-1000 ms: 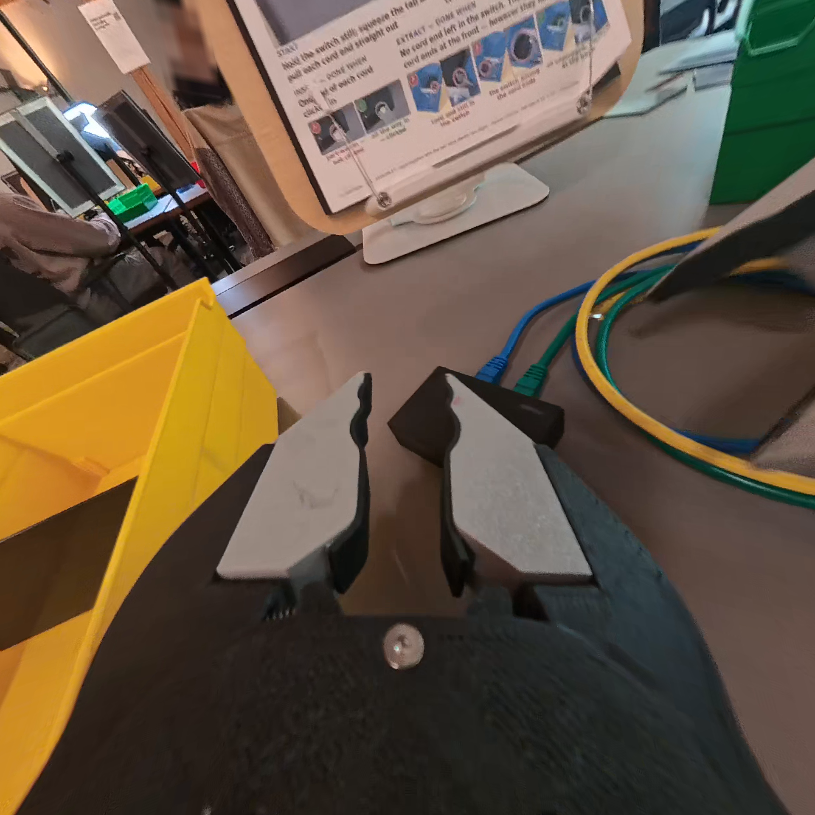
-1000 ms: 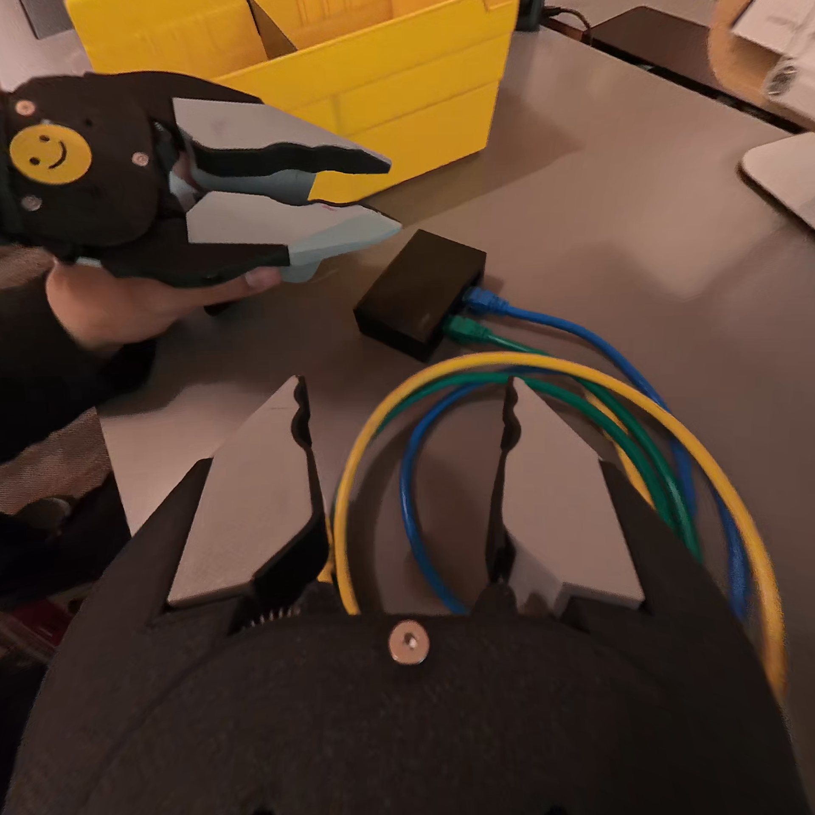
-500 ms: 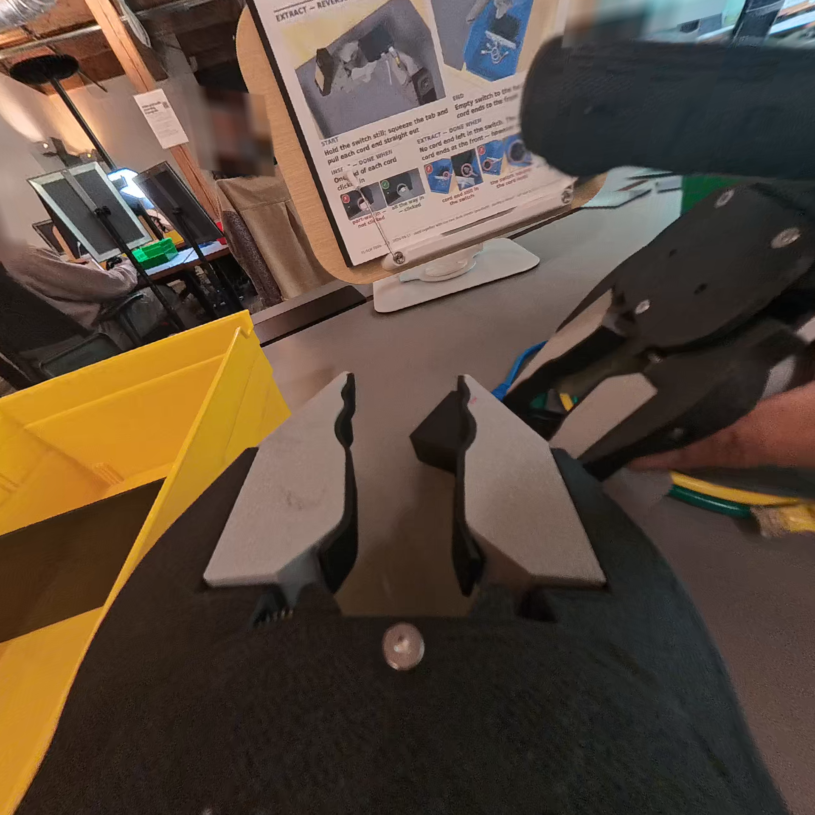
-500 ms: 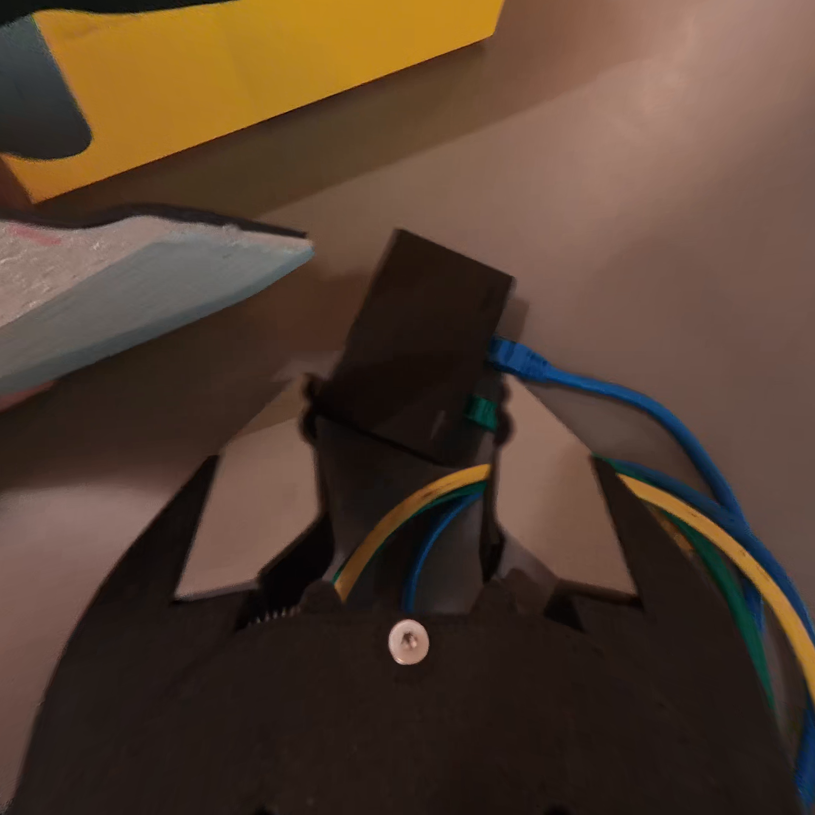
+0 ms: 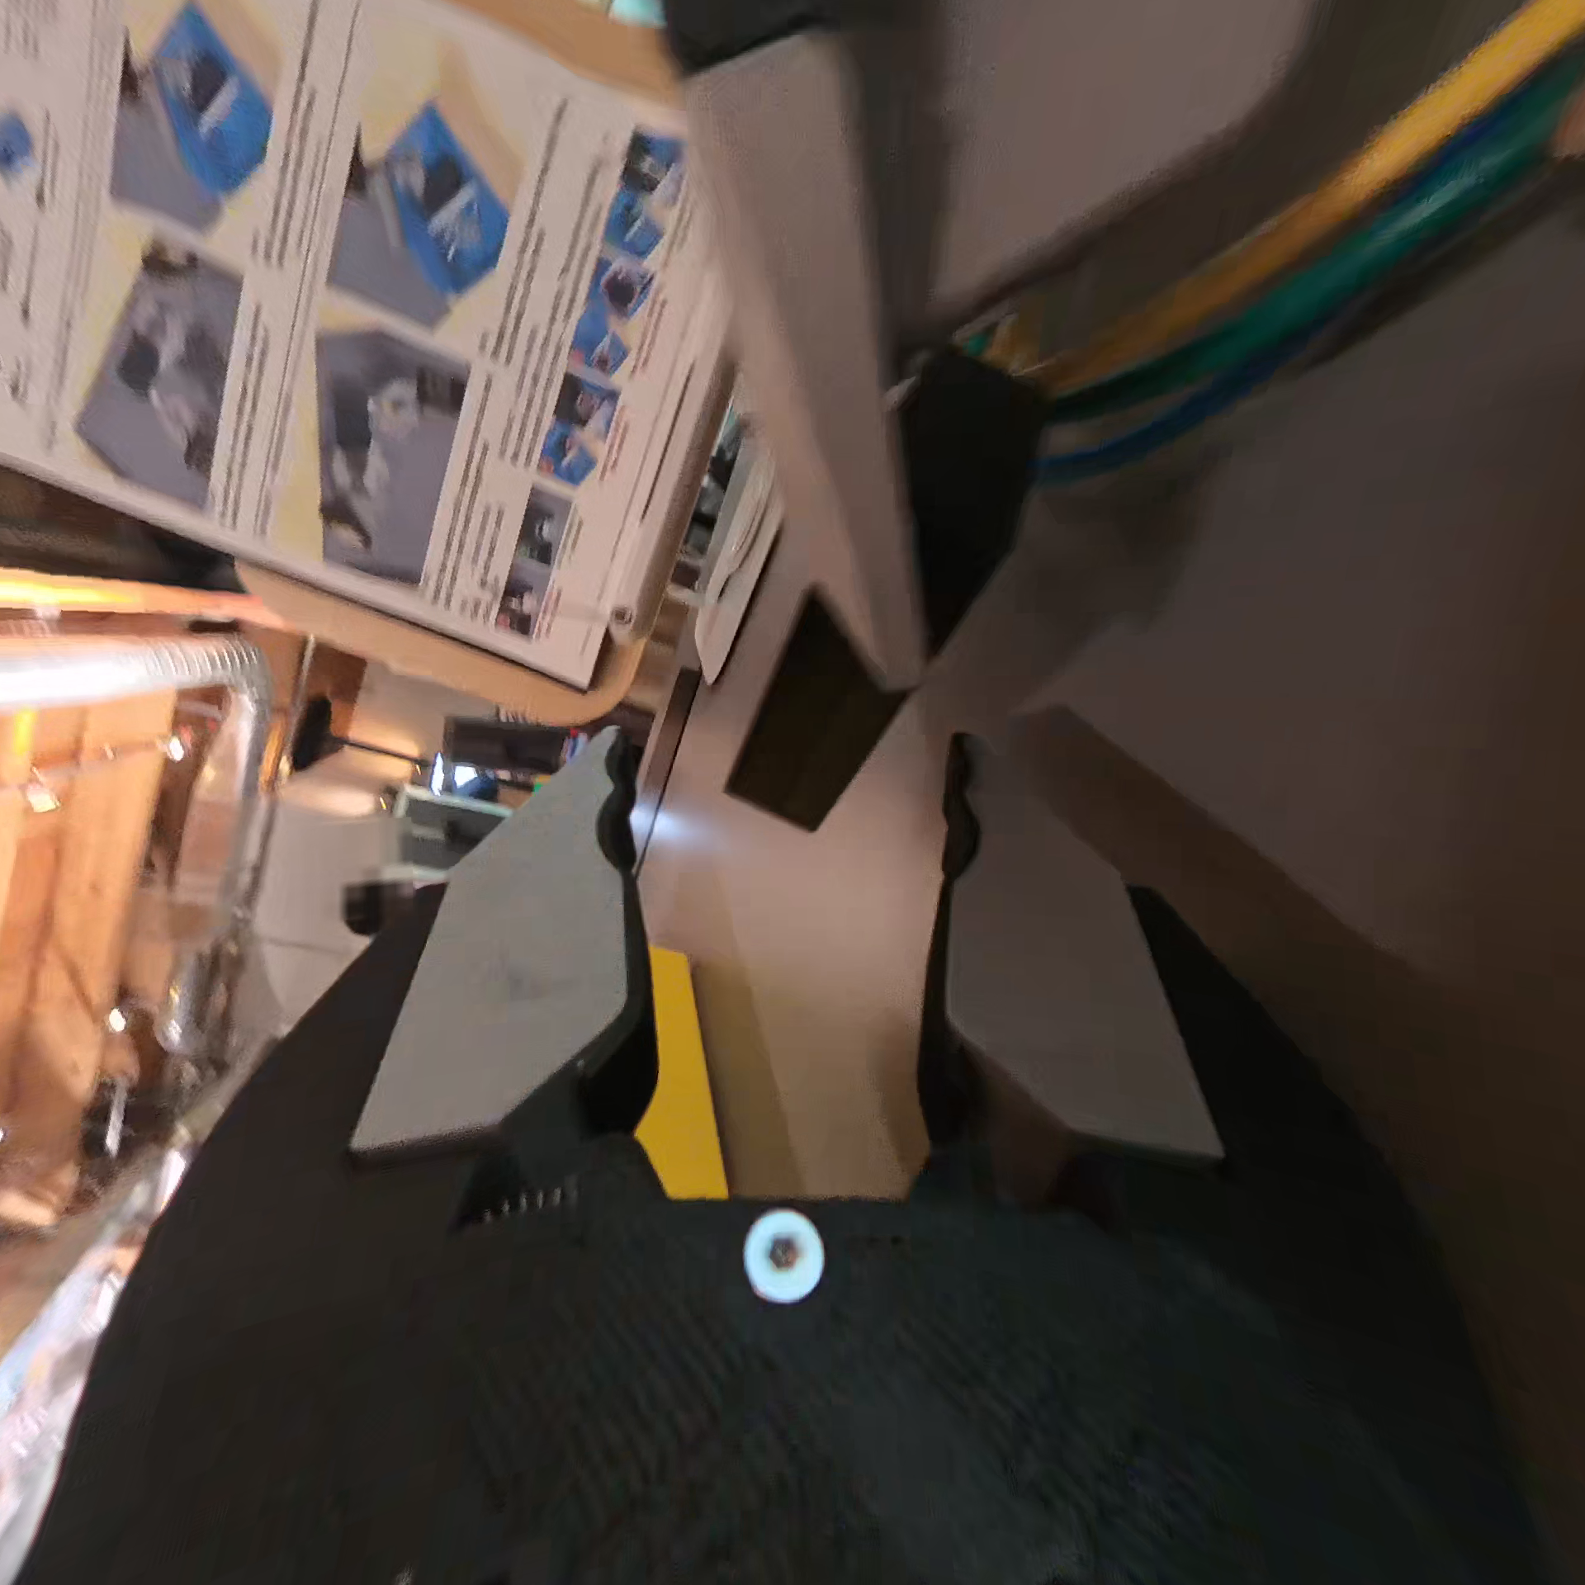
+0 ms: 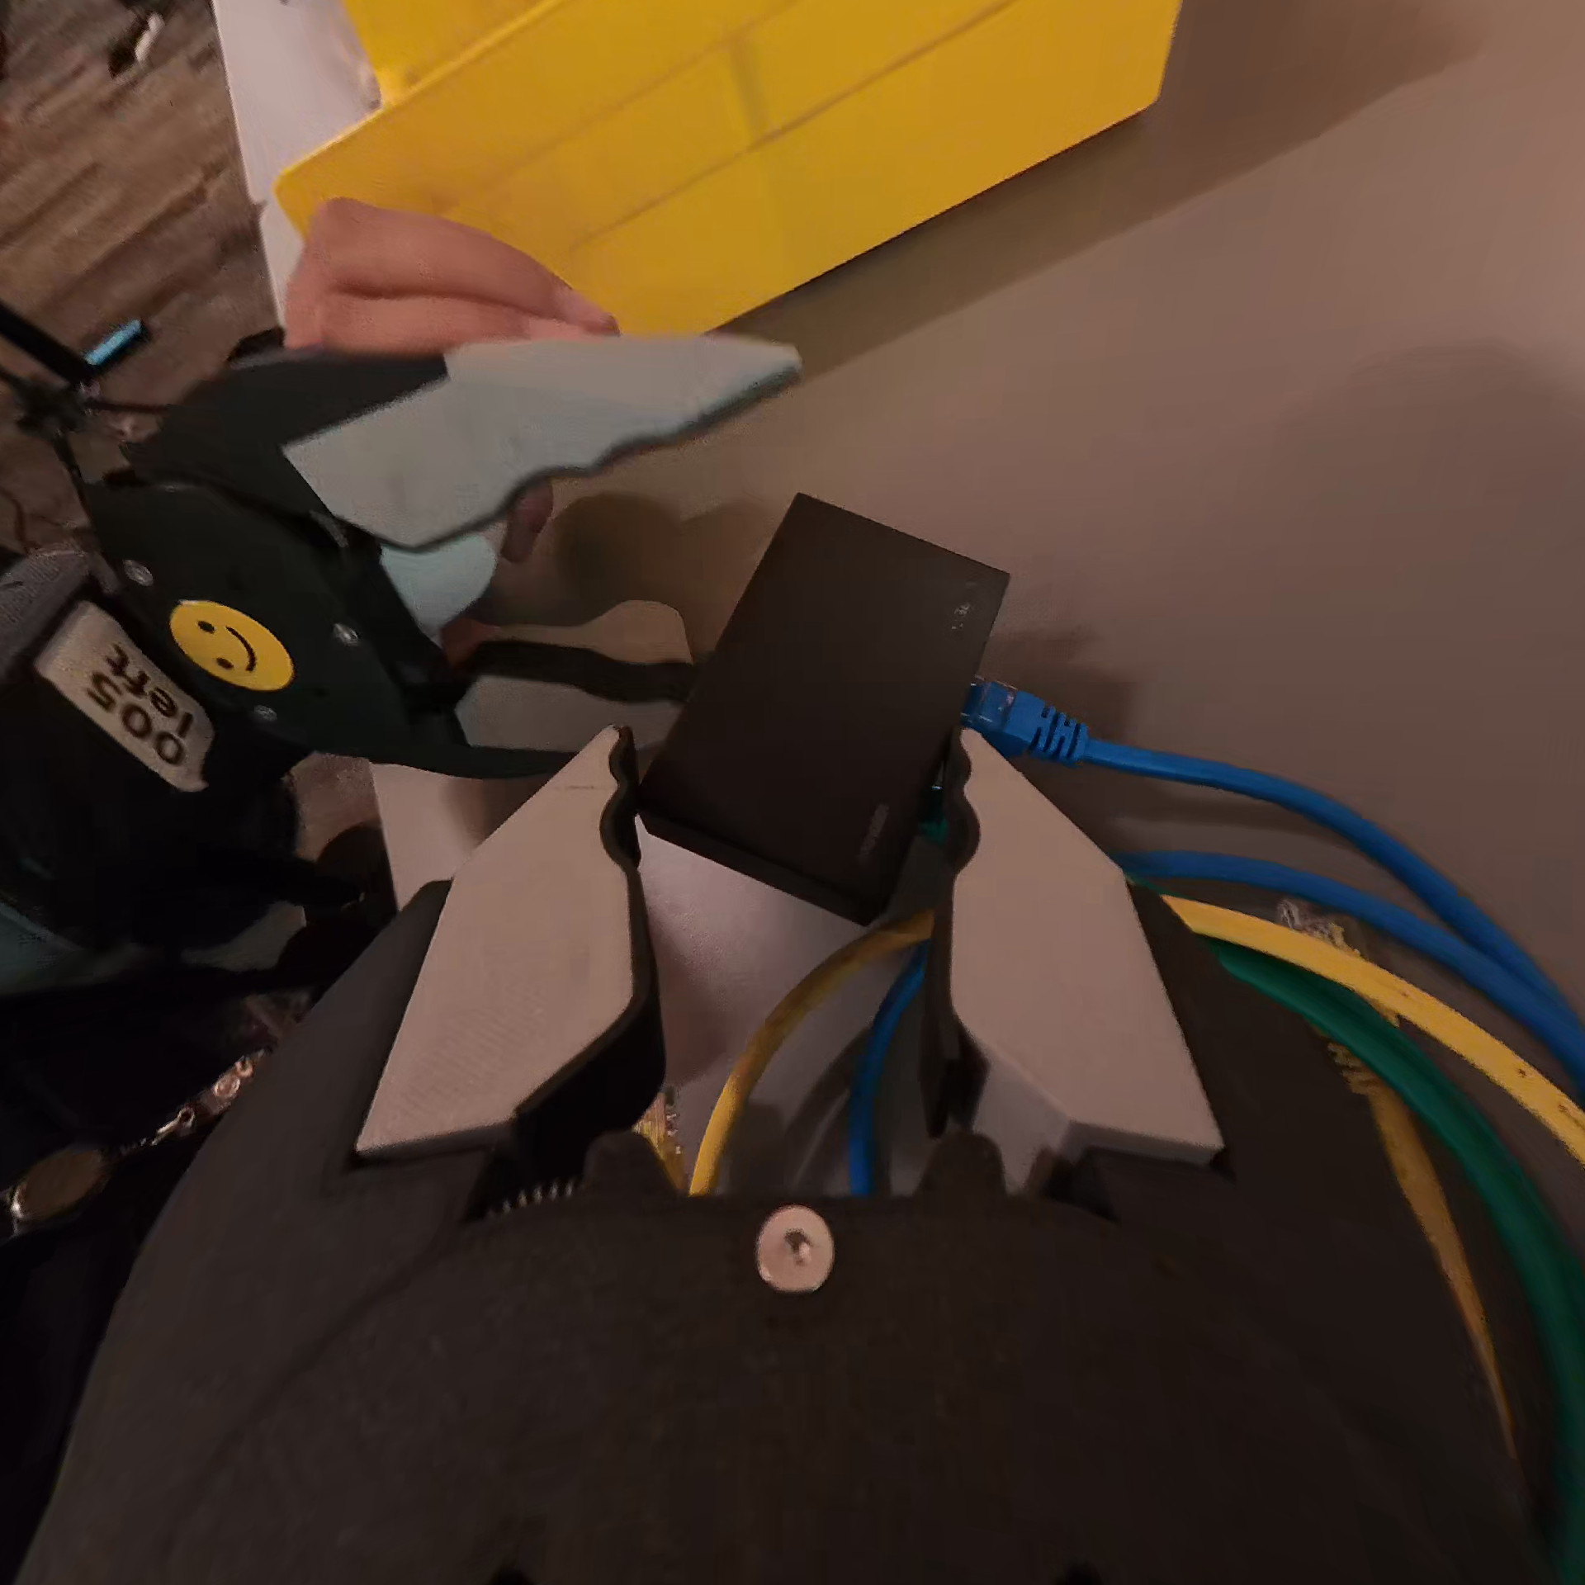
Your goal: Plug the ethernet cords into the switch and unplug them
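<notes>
Up close, the right gripper [image 6: 793, 793] grips the black switch [image 6: 823, 695] by its near end, raised off the grey table [image 6: 1286, 429]. Beyond, the left gripper [image 6: 600, 549] gapes wide, empty. Blue cord [image 6: 1025, 729] and green cord [image 6: 1458, 1141] sit plugged; unplugging apparently remains.

A yellow bin [image 6: 738, 163] is sitting on the grey table [image 6: 1286, 412], right near its edge, with wood-look floor [image 6: 103, 171] showing past it. An instruction board [image 5: 343, 317] with photos is standing on a white base [image 5: 742, 557] further back. Everything behind it is looking blurry, just a silvery duct [image 5: 171, 686].
</notes>
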Demonstrator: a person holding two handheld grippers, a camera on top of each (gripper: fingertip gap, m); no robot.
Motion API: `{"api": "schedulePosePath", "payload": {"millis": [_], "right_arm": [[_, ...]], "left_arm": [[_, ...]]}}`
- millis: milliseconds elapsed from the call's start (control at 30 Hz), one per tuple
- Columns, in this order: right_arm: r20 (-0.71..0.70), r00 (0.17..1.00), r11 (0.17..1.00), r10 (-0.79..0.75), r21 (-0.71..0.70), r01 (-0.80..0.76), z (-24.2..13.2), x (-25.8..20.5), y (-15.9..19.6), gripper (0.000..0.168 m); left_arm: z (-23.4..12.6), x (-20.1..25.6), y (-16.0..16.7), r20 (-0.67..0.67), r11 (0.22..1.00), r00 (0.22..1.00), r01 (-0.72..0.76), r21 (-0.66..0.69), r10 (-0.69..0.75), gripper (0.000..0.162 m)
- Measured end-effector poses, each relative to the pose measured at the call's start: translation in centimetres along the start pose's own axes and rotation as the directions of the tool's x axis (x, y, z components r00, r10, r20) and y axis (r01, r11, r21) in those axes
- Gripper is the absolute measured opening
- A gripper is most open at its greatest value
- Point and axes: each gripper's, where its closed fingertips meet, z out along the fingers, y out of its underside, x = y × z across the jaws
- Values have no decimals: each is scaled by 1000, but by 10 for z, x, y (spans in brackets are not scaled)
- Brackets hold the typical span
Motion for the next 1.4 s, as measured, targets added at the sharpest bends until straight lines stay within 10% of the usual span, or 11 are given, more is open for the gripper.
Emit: {"api": "schedulePosePath", "payload": {"millis": [167, 500, 700, 867, 1400], "right_arm": [[28, 995, 994, -98, -55, 99, 0, -21, 6, 69], [-137, 940, 937, -313, 114, 329, -79, -25, -25, 74], [-295, 828, 846, -476, 103, 523, -66, -25, -34, 84], [-392, 591, 640, -705, 10, 769, -46, -35, -36, 33], [-413, 549, 669, -727, -246, 701, -25, -7, -16, 28]], "left_arm": [[-1, 5, -15, 86, 979, 975, -206, 4, 204, 38], [-12, -21, -17, -9, 966, 973, 230, 121, -231, 32], [-21, -26, -35, -19, 935, 962, 271, 228, -274, 30], [-17, -23, -30, -61, 916, 938, 346, 203, -341, 32], [5, 5, -5, -104, 946, 940, 322, -32, -324, 35]]}}
